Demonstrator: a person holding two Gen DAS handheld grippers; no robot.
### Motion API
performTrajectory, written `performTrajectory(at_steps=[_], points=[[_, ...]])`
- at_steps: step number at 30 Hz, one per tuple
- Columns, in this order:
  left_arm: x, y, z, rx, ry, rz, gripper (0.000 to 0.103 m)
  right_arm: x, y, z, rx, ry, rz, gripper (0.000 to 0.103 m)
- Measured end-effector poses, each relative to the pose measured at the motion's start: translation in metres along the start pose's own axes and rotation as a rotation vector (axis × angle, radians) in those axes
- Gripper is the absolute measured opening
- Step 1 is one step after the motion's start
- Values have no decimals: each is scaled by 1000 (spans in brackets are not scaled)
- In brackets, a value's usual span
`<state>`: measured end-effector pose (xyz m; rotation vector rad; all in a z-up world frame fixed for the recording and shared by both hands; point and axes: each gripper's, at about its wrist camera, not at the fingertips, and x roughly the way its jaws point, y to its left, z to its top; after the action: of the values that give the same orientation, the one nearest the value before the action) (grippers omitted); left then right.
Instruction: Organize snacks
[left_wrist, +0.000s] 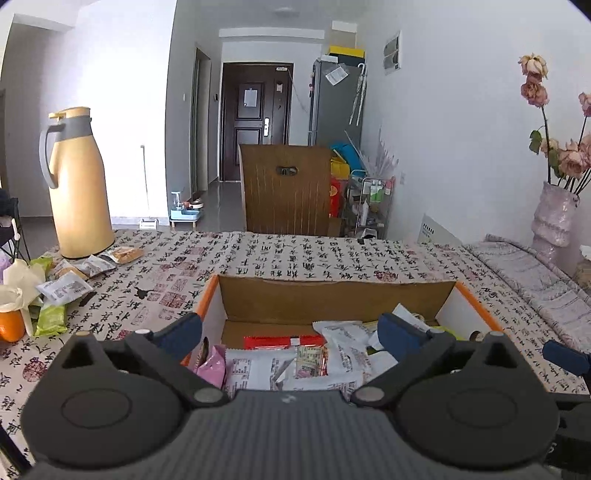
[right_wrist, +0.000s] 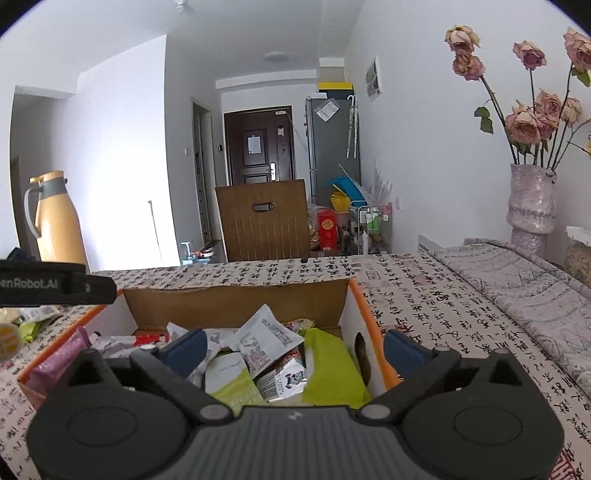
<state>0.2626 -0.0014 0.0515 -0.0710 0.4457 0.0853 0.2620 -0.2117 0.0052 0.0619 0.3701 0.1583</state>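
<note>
The left gripper (left_wrist: 290, 332) and right gripper (right_wrist: 293, 349) both hover over the open cardboard box (left_wrist: 334, 295) on the tabletop (left_wrist: 280, 254), jaws spread wide and grasping nothing. The box already holds mixed snack packets (right_wrist: 266, 341), lying loose and overlapping where they landed. More loose snacks (left_wrist: 64, 290) remain on the tabletop to the left, near the yellow thermos (left_wrist: 79, 184). Judged from this, collection is partly done; the left gripper is the nearer one for the remaining pile.

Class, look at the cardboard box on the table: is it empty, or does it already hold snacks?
It holds snacks. The open-topped cardboard box has white, red and pink packets lying on its floor, and green ones show in the right view.
</note>
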Motion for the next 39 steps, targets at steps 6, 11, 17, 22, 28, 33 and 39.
performTrajectory(at_steps=[6, 11, 17, 22, 28, 33, 39], points=[[-25, -2, -2, 16, -14, -3, 103, -22, -3, 1, 12, -6, 1, 103], [-43, 1, -7, 13, -13, -8, 103, -40, -3, -2, 13, -3, 0, 103], [-66, 6, -17, 20, -12, -6, 103, -62, -4, -11, 22, 8, 3, 103], [-89, 9, -31, 32, -5, -11, 103, -81, -5, -21, 28, 27, 9, 103], [-112, 16, -53, 35, 21, -15, 103, -104, -9, -33, 28, 50, 9, 103], [-126, 22, -73, 41, 48, -28, 103, -122, -12, -45, 19, 66, 8, 103], [-138, 24, -95, 62, 87, -40, 103, -137, -12, -59, 10, 100, 12, 103]])
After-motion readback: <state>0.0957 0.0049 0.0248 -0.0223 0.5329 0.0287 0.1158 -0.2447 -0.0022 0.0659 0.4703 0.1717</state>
